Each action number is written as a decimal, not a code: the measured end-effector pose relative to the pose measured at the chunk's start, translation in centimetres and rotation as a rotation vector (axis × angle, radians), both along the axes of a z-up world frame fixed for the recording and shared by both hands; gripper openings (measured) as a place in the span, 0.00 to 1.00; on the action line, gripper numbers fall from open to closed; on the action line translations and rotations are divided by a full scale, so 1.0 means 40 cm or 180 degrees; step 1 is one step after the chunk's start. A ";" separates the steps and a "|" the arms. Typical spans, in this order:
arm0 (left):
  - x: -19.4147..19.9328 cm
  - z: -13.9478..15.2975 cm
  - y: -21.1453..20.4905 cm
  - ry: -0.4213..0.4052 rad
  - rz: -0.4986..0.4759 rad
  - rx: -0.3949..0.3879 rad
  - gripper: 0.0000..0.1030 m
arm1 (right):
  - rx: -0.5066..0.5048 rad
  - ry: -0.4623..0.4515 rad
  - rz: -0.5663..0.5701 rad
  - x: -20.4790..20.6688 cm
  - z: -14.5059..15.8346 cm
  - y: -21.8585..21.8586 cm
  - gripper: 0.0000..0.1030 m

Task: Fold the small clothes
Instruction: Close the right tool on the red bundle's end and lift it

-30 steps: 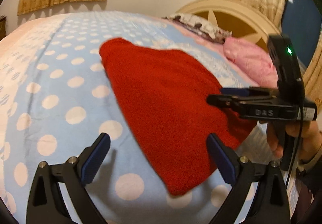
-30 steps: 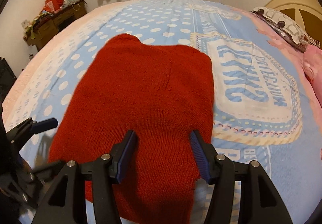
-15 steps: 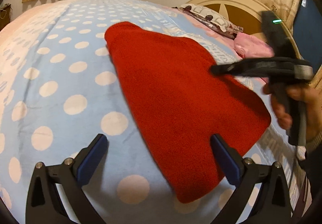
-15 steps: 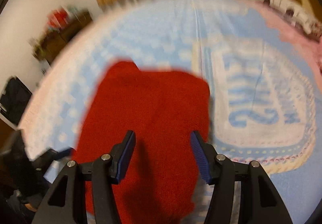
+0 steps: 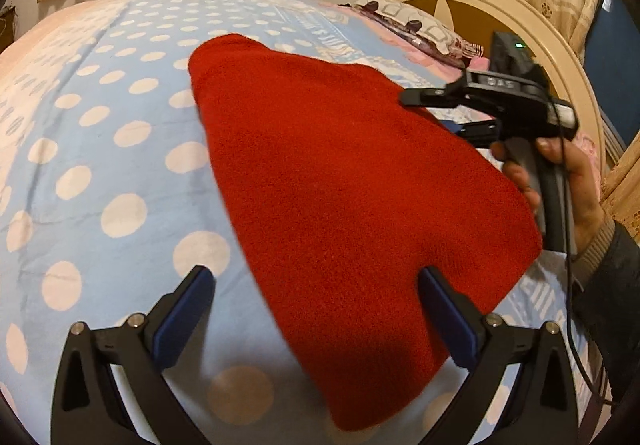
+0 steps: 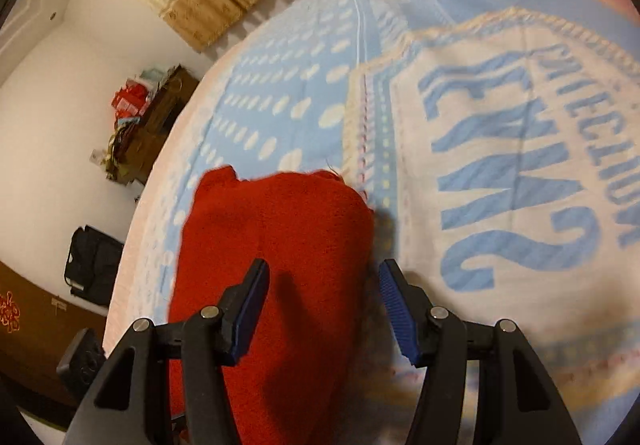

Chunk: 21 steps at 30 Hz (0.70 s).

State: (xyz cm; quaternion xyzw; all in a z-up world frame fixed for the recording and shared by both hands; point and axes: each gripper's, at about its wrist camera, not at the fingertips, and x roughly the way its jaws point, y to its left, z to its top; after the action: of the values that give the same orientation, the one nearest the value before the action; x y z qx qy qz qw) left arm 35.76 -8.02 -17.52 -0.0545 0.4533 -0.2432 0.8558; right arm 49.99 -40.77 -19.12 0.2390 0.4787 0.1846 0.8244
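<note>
While the red knit (image 5: 352, 181) lies flat on the bed (image 5: 100, 165), both tools gape empty: left tool (image 5: 316, 309) straddling its near edge, right tool (image 6: 322, 305) its side edge, likely for a fold.

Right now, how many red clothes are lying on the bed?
1. A single red knitted garment lies flat on the blue dotted blanket, in front of both tongs. A pink cloth sits near the pillow, but nothing else red shows; more may lie outside the view.
</note>
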 end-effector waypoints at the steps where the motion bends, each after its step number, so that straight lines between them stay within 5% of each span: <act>1: -0.001 0.000 -0.001 -0.0010 -0.0005 0.0006 1.00 | 0.0075 0.0001 0.0044 0.010 -0.011 0.002 0.60; 21: 0.005 -0.002 0.012 0.0013 -0.0057 -0.0184 1.00 | 0.0695 -0.0071 -0.0113 0.043 -0.057 -0.080 0.59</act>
State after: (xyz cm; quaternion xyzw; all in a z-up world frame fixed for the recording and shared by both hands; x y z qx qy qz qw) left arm 35.97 -7.56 -17.62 -0.0756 0.4483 -0.2637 0.8508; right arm 51.71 -43.95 -21.40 0.3338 0.4423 0.2236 0.8019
